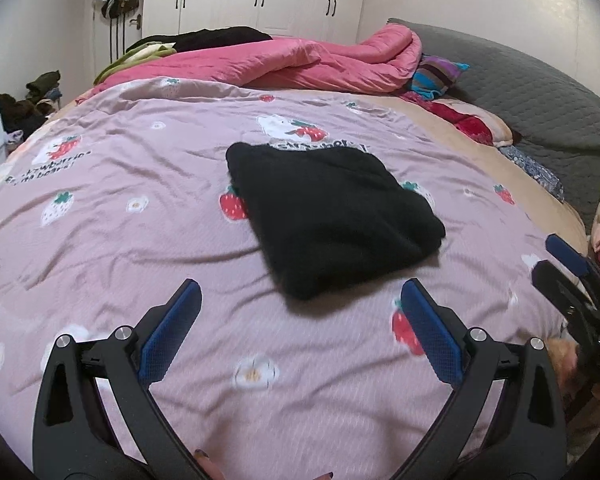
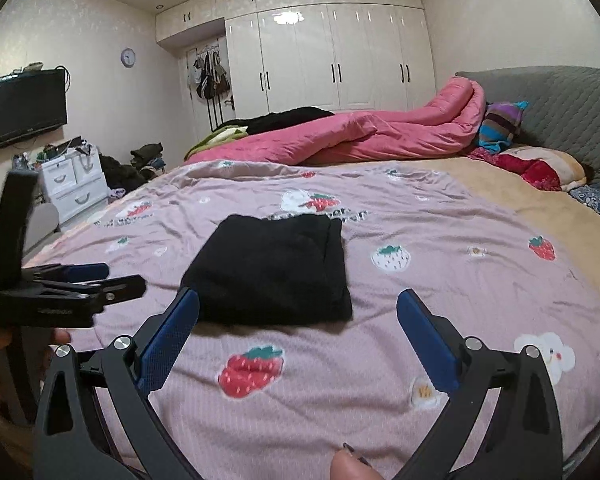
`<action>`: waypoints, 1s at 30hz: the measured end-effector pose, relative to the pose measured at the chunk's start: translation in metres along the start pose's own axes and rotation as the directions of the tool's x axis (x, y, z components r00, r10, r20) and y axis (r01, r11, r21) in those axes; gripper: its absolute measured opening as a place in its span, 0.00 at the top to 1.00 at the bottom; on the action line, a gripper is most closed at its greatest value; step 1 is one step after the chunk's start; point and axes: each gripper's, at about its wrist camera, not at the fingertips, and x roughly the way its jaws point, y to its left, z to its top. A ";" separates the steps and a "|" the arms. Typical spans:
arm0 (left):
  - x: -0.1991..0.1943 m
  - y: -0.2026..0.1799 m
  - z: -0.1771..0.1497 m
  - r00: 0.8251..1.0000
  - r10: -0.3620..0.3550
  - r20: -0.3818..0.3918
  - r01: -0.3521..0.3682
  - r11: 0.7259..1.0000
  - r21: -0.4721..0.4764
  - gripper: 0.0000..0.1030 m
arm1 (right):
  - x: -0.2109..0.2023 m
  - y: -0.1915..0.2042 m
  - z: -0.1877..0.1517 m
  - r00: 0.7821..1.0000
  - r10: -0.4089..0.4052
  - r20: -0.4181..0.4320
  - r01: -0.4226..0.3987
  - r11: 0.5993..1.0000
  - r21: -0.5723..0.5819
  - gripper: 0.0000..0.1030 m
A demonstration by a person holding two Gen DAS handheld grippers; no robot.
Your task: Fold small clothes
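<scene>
The black garment (image 1: 332, 216) is lying folded into a compact rectangle on the bed (image 1: 140, 208). Both the left hand-held gripper (image 1: 300, 316) and right hand-held gripper (image 2: 298, 322) are gaping wide, empty, just short of it. Judging by this, the fold looks finished; backing away without snagging an edge matters most.

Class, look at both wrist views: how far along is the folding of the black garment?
Done: the black garment lies folded into a compact rectangle on the strawberry-print cover. In hand: nothing; the left tool and right tool are both open and empty. Left: possibly other clothes; none visibly awaits.
</scene>
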 end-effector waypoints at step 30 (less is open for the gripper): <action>-0.004 0.019 -0.041 1.000 0.001 -0.014 -0.002 0.999 -0.052 0.09 | 0.011 0.020 -0.039 0.993 -0.071 -0.091 0.069 0.997 -0.028 0.04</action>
